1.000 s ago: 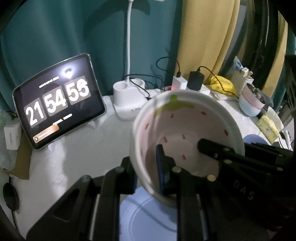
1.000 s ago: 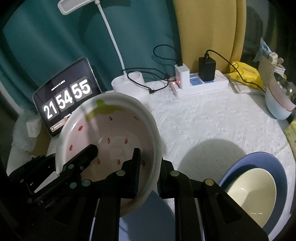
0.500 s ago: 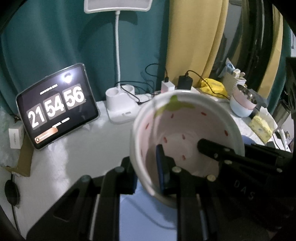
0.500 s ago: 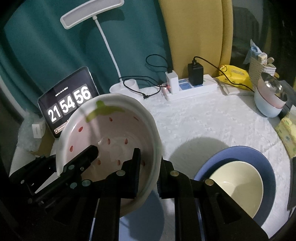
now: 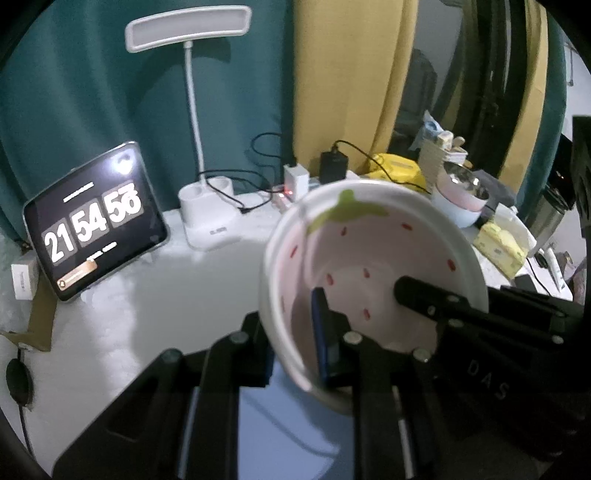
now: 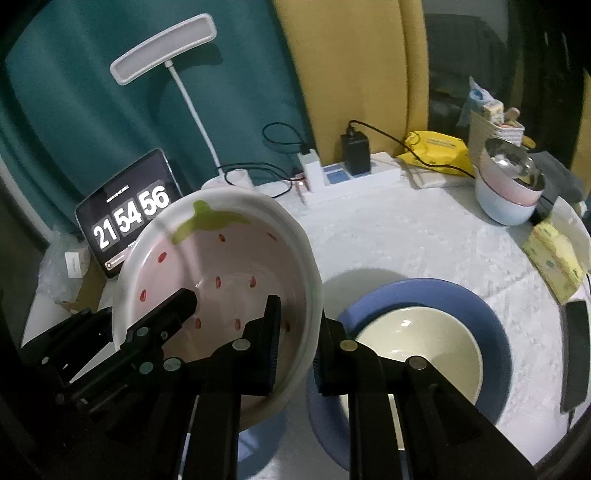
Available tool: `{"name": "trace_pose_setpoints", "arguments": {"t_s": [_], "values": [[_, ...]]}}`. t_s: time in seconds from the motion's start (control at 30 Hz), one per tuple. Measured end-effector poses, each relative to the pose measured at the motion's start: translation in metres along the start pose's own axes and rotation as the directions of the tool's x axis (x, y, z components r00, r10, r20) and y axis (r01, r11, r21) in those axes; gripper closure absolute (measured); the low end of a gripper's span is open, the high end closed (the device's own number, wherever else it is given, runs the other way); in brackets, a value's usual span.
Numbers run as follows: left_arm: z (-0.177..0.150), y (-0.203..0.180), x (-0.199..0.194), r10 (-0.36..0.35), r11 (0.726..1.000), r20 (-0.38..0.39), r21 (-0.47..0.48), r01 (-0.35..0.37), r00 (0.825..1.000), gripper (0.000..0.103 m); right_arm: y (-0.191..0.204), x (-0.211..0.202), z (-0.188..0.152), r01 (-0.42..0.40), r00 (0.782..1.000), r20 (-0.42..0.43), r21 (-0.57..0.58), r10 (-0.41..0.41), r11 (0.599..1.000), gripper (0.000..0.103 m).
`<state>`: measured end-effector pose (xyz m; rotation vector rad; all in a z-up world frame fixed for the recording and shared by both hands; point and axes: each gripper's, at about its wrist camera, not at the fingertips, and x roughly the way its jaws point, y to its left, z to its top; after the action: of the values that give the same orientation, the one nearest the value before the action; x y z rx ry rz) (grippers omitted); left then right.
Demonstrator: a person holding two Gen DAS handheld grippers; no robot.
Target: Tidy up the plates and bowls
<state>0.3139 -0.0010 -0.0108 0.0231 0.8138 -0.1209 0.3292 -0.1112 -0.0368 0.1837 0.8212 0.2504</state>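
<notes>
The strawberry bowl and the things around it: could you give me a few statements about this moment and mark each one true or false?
1. Both grippers grip the strawberry bowl by its rim. True: the left gripper and the right gripper each have one jaw inside and one outside the wall.
2. The cream bowl sits in the blue plate. True.
3. The strawberry bowl rests flat on the table. False: it is held tilted above the table.
4. The tablet shows a video. False: it shows a clock.
5. The desk lamp stands right of the power strip. False: it stands to its left.
</notes>
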Motion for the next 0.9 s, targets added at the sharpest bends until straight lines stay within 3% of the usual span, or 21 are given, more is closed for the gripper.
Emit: {"name": "trace_pose_setpoints", "arguments": {"t_s": [0.9], "values": [[-0.008,-0.088,0.019,-0.089,0.991,-0.046,0.094,0.093,0.995,0.086,-0.090,-0.030,-0.026,0.059,0.998,0.008,0.119,-0.061,0.991,0.087]]}}
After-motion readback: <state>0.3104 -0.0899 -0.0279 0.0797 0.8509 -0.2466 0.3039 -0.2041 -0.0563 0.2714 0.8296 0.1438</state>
